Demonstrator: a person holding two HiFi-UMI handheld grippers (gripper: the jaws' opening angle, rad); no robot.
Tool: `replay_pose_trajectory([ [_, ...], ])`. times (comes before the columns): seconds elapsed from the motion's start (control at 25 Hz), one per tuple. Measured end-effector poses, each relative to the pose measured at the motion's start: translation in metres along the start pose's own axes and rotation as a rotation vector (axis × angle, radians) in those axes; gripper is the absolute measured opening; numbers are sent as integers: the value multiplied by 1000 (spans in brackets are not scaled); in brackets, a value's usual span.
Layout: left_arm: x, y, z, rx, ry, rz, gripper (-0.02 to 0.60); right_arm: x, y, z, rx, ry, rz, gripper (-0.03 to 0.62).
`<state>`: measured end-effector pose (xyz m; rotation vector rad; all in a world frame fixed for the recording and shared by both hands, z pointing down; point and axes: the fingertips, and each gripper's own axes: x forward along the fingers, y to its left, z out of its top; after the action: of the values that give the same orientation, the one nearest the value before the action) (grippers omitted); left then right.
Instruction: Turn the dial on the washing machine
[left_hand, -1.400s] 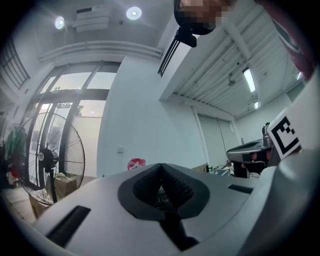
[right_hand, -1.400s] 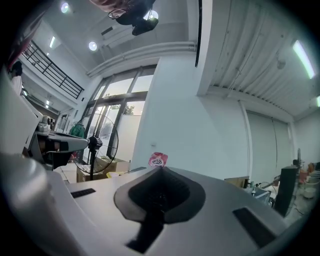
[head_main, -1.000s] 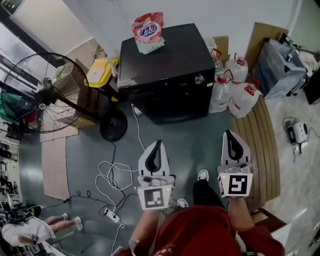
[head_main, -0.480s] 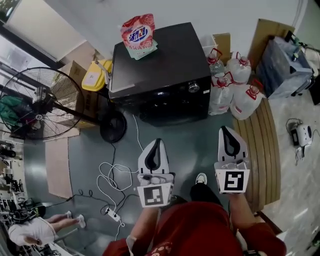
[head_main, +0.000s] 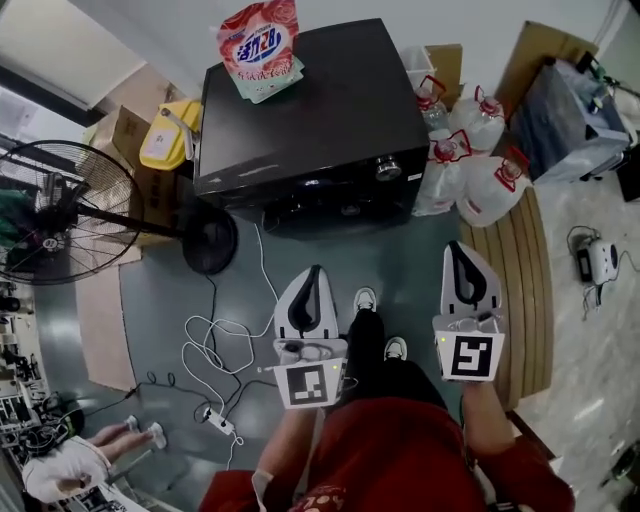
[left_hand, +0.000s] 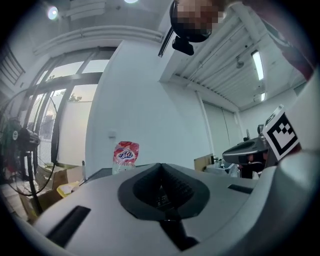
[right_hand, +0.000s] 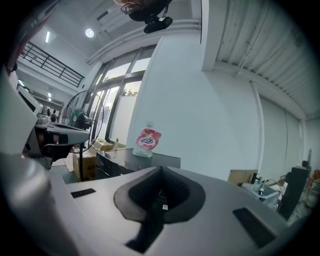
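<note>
The black washing machine (head_main: 310, 110) stands against the far wall, its silver dial (head_main: 388, 168) at the right end of the front panel. A red and white detergent pouch (head_main: 258, 45) stands on the machine's top; the pouch (left_hand: 125, 156) also shows in the left gripper view, and the pouch (right_hand: 147, 142) in the right gripper view. My left gripper (head_main: 311, 278) is held low in front of the machine, shut and empty. My right gripper (head_main: 456, 252) is further right, also shut and empty, well short of the dial.
A standing fan (head_main: 60, 215) is at the left with its round base (head_main: 208, 242) near the machine. Cables and a power strip (head_main: 215, 420) lie on the floor. Water jugs (head_main: 470, 165) stand right of the machine beside a wooden platform (head_main: 520, 290). Another person's feet (head_main: 140, 435) are at lower left.
The view has moved closer to the washing machine, which now looms larger at the top. Both grippers stay shut and keep about the same spot in the picture.
</note>
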<state>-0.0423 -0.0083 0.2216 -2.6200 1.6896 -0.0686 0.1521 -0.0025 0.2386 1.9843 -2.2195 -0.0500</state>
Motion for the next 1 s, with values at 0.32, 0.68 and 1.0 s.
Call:
replay_pose_trajectory([
  [0.32, 62, 42, -65, -22, 43, -1, 9, 70, 18, -51, -25, 83, 2, 8],
  [0.68, 112, 72, -153, -11, 85, 0, 9, 136, 43, -122, 1, 115, -20, 8],
  [1.0, 144, 83, -224, -23, 100, -3, 9, 177, 56, -188, -34, 165, -15, 8],
])
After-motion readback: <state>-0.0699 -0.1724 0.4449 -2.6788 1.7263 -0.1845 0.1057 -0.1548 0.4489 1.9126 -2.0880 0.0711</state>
